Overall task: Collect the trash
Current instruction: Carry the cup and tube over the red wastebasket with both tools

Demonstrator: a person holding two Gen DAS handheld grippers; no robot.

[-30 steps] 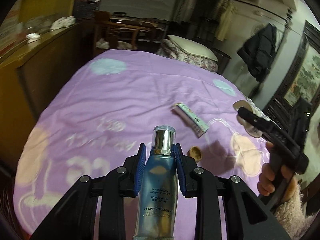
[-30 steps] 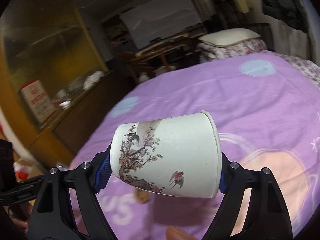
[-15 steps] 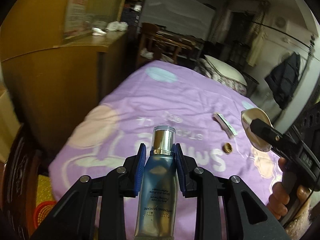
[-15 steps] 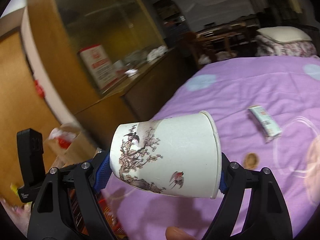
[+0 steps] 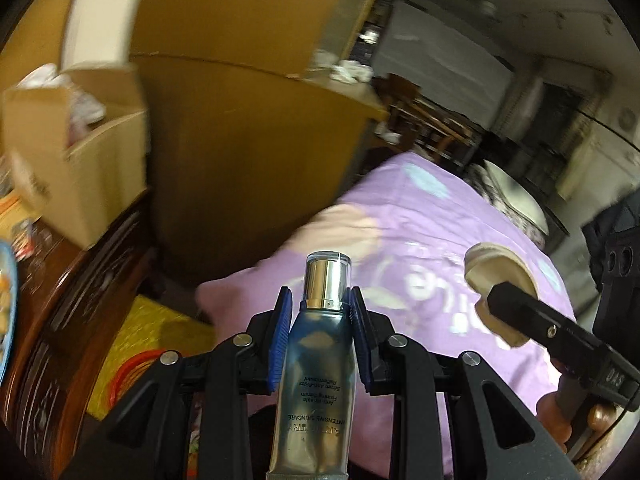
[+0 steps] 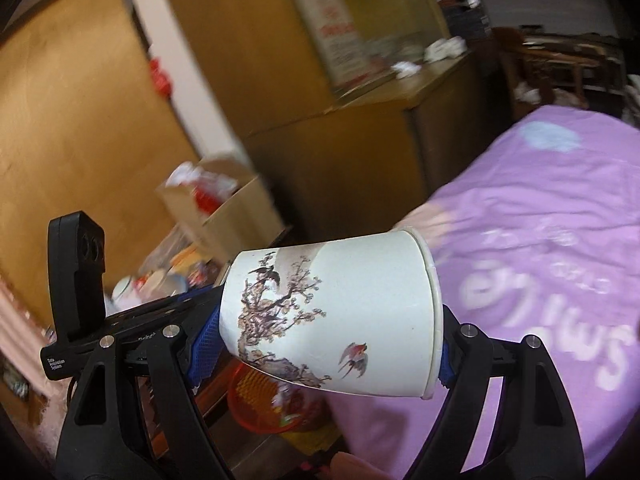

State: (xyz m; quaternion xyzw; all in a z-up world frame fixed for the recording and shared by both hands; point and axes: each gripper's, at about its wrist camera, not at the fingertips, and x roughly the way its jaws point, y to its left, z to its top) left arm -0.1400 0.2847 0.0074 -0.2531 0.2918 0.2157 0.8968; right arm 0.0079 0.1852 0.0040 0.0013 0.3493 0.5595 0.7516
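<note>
Tube (image 5: 316, 384), upside down: "INTENSIVE SKINCARE", "Anti-Wrinkle Firming Serum"
Purple bedspread (image 6: 560, 240), white letters, upside down: partly legible, "SMIL…"
Black gripper body (image 6: 70, 354): "Data Acquisition System"
Red-and-white sign (image 6: 334, 34): blurred, unreadable

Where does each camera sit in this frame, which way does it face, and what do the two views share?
Left wrist: on the left gripper, facing forward and down past its held skincare tube to the bed corner; the right gripper and a hand show.
Right wrist: on the right gripper, facing its sideways paper cup and the red basket; the left gripper's body shows at left.
Shared: purple bedspread, cardboard box, wooden cabinet.
</note>
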